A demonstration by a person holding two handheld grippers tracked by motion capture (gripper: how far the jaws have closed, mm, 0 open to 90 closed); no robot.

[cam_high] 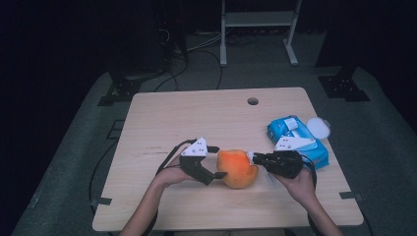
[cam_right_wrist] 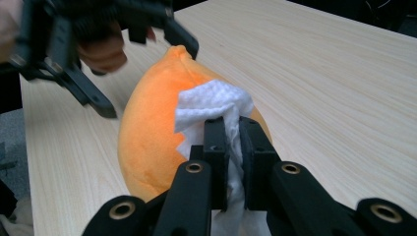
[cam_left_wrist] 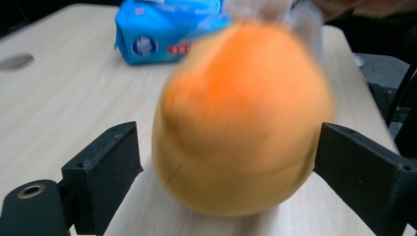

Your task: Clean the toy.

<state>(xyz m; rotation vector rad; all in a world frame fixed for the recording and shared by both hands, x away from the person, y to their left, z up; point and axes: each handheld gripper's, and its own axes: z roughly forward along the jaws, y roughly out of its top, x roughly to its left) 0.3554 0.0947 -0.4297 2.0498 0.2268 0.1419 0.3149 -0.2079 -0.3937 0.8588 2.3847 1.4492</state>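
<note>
An orange, mango-shaped soft toy (cam_high: pixel 237 169) lies on the wooden table (cam_high: pixel 196 118) near its front edge. My left gripper (cam_high: pixel 218 161) is open, with one jaw on each side of the toy's left end. In the left gripper view the toy (cam_left_wrist: pixel 241 123) is blurred between the jaws, and the left jaw stands apart from it. My right gripper (cam_high: pixel 252 157) is shut on a crumpled white tissue (cam_right_wrist: pixel 211 105). It holds the tissue against the toy's (cam_right_wrist: pixel 147 132) right side. In the right gripper view my right gripper (cam_right_wrist: pixel 233 125) pinches the tissue, and the left gripper (cam_right_wrist: pixel 147 76) hovers beyond.
A blue pack of wipes (cam_high: pixel 282 128) with a white round lid (cam_high: pixel 318 127) lies at the right, just behind my right hand. A cable hole (cam_high: pixel 253 101) sits near the far edge. Bare wood stretches across the left and far parts of the table.
</note>
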